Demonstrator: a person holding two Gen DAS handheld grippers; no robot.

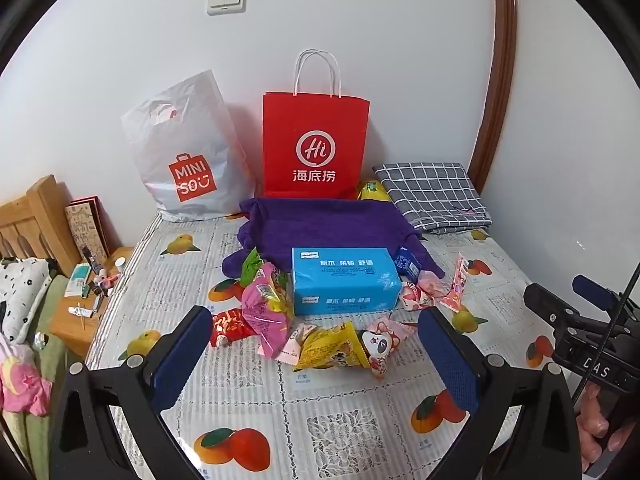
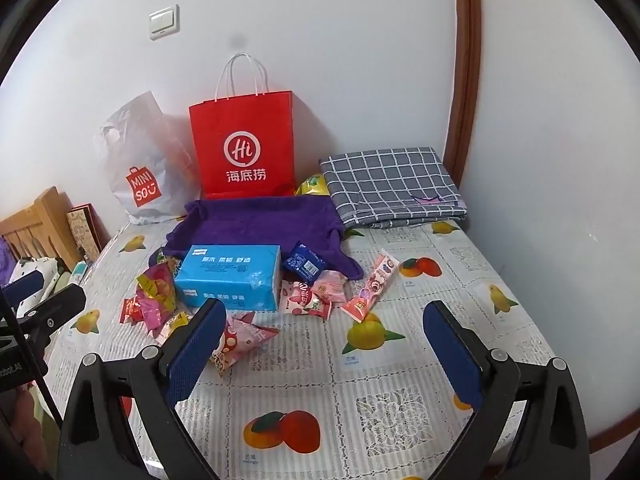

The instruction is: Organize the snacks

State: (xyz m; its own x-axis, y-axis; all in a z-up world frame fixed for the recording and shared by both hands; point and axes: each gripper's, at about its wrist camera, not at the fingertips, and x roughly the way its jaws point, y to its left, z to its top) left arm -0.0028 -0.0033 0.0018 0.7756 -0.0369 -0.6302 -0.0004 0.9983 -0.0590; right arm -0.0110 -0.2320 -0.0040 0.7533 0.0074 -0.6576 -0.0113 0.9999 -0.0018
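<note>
Several snack packets lie scattered on the fruit-print tablecloth (image 1: pixel 320 420) around a blue tissue box (image 1: pixel 344 280): a pink bag (image 1: pixel 266 308), a red packet (image 1: pixel 228 326), a yellow packet (image 1: pixel 328 346), a pink stick pack (image 2: pixel 374 284), a dark blue packet (image 2: pixel 304 262). The box also shows in the right wrist view (image 2: pixel 232 276). A purple cloth tray (image 1: pixel 324 224) lies behind it. My left gripper (image 1: pixel 316 340) is open, empty, just before the yellow packet. My right gripper (image 2: pixel 326 336) is open, empty, above the cloth in front of the snacks.
A red paper bag (image 1: pixel 316 144) and a white Miniso bag (image 1: pixel 184 160) stand against the wall. Folded checked fabric (image 1: pixel 432 196) lies at back right. A wooden nightstand with small items (image 1: pixel 88 292) is at the left. The other gripper's body (image 1: pixel 592 332) shows at right.
</note>
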